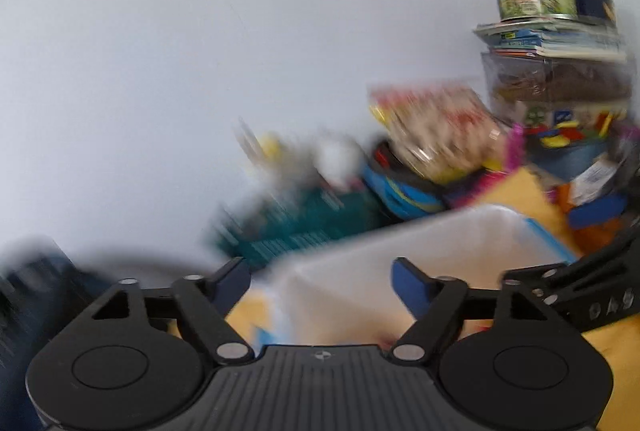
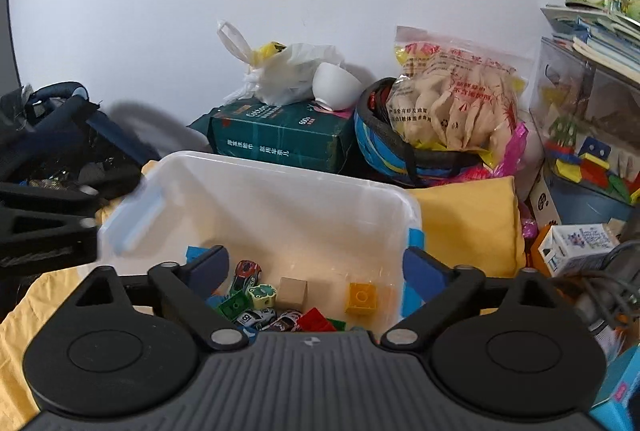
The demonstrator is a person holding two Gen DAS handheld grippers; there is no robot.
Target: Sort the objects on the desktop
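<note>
Yellow cloth [image 2: 468, 227], one bin [image 2: 280, 199], three toy cars [image 2: 245, 273].

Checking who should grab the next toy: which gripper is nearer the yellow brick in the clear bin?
Right. The right gripper hangs open over the clear bin, with the yellow brick just below its fingers. The left gripper is at the bin's left, outside it.

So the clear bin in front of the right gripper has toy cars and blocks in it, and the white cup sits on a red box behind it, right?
Not quite: the box under the white cup is dark green, not red, as the right wrist view shows. The clear bin does hold toy cars and blocks.
</note>
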